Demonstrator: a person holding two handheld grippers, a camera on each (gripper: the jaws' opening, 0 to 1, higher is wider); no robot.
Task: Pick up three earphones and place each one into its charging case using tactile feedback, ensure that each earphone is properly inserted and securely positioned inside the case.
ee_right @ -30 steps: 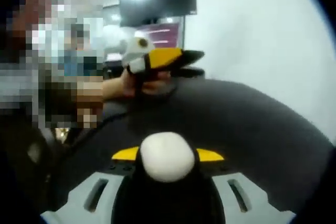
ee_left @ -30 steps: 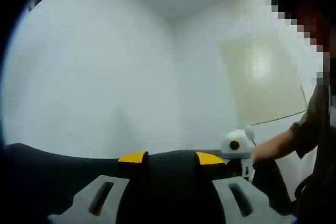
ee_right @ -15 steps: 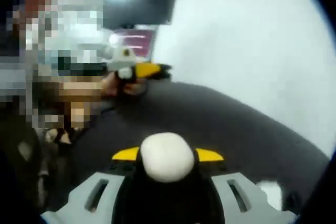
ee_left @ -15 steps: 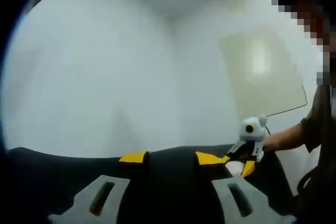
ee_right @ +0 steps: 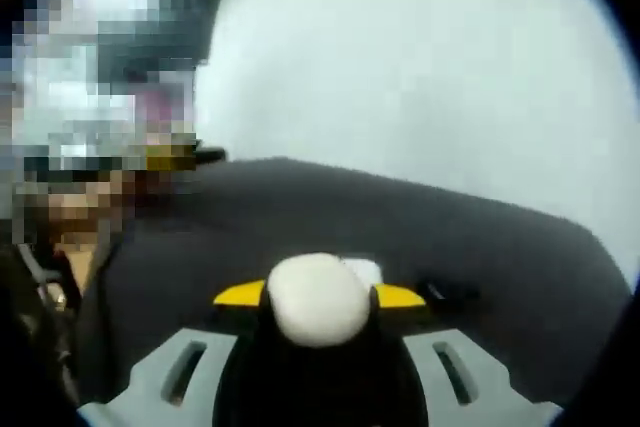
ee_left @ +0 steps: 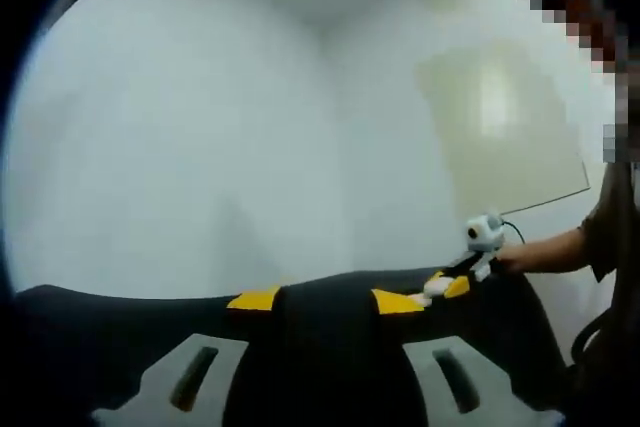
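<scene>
Inventory, left gripper view, from the left of the frame: black counter (ee_left: 90, 332) across the lower part, pale wall above it. Left gripper (ee_left: 325, 300) rises from the bottom centre, grey arms with yellow-tipped jaws standing apart, nothing between them, so open. Right of it, near the right edge of the frame, the right gripper (ee_left: 438, 288) enters, yellow jaws pointing down and left toward the counter with a small white earphone (ee_left: 437, 288) at their tips; a person's hand (ee_left: 520, 257) and dark sleeve (ee_left: 612, 237) behind it. A pale panel on the wall at upper right. Right gripper view, from the left of the frame: blurred left gripper (ee_right: 175, 156) at the left edge, a yellow streak with a dark tip, above the counter (ee_right: 500, 247). At lower centre, the right gripper (ee_right: 318, 297) with yellow-tipped jaws closed on a rounded white earphone (ee_right: 317, 298). Just to the right behind the earphone, a small white object (ee_right: 362, 270) lies on the counter, too blurred to identify; a dark mark beside it further right. Pale wall fills the upper right of the frame.
</scene>
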